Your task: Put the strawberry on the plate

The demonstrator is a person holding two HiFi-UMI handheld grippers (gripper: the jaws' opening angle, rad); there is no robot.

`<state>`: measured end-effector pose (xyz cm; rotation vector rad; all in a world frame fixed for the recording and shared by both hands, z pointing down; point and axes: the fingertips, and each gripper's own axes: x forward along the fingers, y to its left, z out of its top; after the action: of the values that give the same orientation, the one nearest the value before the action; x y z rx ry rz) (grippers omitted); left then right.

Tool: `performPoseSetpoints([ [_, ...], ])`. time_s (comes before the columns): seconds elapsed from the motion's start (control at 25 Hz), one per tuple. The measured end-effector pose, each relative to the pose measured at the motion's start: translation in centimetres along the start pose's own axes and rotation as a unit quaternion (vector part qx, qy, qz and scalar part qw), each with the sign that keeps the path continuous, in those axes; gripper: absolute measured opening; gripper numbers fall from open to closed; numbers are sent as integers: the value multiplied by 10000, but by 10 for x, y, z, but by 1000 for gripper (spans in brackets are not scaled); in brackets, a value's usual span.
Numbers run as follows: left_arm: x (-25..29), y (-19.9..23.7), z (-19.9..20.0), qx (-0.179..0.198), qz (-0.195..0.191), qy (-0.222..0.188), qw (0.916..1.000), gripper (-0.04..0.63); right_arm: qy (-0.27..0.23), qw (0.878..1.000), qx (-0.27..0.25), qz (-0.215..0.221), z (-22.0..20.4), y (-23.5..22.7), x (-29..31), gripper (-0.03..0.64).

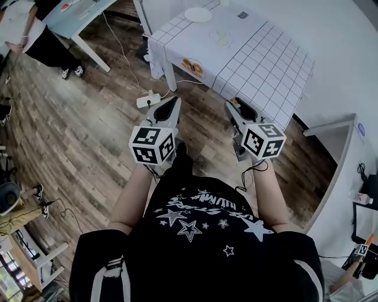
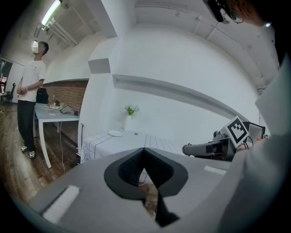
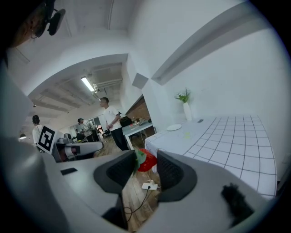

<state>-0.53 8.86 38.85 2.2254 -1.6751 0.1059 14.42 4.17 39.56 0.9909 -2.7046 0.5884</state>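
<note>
While your right hand-held gripper (image 3: 145, 164) pinches the strawberry (image 3: 148, 159) between its pads, red with green leaves against one pad, your left hand-held gripper (image 2: 144, 157) has its jaws closed tip to tip on nothing. The right gripper view shows the fruit plainly. The head view gives only a red-green speck at those jaw tips, but shows the white plate (image 1: 197, 15) at the far end of the checked tabletop (image 1: 260, 56), well apart from both grippers.
</note>
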Motion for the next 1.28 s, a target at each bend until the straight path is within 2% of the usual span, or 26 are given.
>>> performPoseSetpoints([
  [0.36,60,64,29,-20,-179,84,9998,9,34,9997,115,-212,34,-24,80,164],
  [0.56,43,113,14,-90,-260,-142,9995,9,-58,9995,-122,-301,24,7,116,164],
  [0.64,49,127,20,-125,-285,-149,9994,9,-47,9993,-149,-330,31,9,131,164],
  [0.8,88,143,46,-164,-287,117,9994,9,89,9994,45,-342,61,-17,160,164],
  [1.08,118,166,63,-184,-285,158,9993,9,182,9991,47,-392,82,-39,195,164],
  [1.28,127,176,59,-145,-230,79,9996,9,186,9994,-62,-296,78,-44,216,164],
])
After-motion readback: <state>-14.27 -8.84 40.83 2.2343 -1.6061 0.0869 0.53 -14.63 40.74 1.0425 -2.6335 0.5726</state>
